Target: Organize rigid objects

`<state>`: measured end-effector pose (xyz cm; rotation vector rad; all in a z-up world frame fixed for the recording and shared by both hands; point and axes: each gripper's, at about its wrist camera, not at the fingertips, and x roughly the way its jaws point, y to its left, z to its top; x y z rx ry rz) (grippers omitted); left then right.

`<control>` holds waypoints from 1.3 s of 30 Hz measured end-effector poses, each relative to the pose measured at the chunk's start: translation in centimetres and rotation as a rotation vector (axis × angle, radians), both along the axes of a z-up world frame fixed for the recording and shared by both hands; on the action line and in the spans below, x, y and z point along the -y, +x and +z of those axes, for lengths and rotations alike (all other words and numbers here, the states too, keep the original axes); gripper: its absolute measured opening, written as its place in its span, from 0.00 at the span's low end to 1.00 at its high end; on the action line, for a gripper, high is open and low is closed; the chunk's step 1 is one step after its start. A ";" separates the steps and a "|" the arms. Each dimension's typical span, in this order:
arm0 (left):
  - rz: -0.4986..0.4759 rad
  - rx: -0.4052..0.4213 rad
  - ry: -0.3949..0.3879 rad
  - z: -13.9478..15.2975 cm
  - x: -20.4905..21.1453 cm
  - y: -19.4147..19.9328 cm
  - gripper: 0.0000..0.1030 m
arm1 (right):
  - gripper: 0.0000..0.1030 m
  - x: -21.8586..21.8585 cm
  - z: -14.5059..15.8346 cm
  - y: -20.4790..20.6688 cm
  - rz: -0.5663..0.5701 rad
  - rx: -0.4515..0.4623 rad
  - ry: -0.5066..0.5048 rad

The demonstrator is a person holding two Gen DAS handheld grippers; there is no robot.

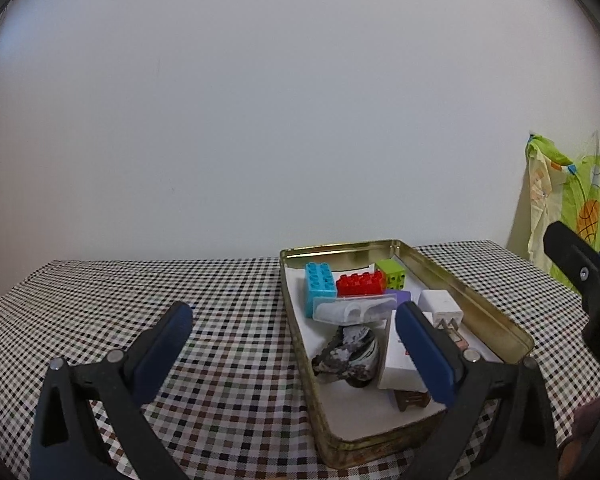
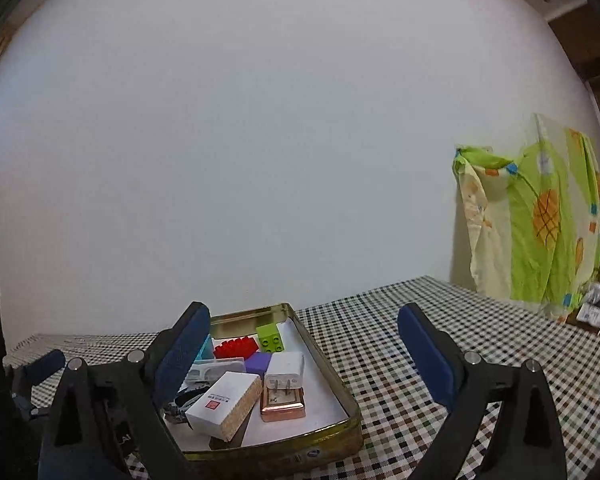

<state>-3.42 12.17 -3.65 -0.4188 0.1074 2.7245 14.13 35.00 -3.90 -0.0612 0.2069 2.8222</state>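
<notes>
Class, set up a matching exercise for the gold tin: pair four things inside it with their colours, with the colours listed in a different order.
Things:
1. Long studded brick
2. Small cube brick at the tin's far end
3. Wall charger with two prongs
4. Tall studded brick by the left wall

Colours:
A. white
B. light blue
C. red
D. lime green

Pairs: 1-C, 2-D, 3-A, 4-B

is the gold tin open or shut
Open: the gold tin has no lid on, and the red brick and white charger inside show.
</notes>
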 end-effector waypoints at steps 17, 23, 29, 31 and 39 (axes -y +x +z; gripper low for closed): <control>0.025 -0.019 0.010 0.2 0.1 0.5 1.00 | 0.96 1.1 0.1 0.4 -0.011 -0.008 0.045; 0.032 -0.018 0.012 0.2 0.1 0.5 1.00 | 0.96 0.8 0.1 0.3 -0.007 -0.008 0.043; 0.033 -0.018 0.013 0.2 0.1 0.5 1.00 | 0.97 0.9 0.0 -0.2 -0.006 -0.005 0.041; 0.032 -0.016 0.013 0.2 0.2 0.4 1.00 | 0.97 0.9 0.0 -0.4 -0.004 -0.005 0.043; 0.037 -0.009 0.013 0.1 0.2 0.2 1.00 | 0.98 1.0 -0.2 -0.2 0.005 -0.002 0.043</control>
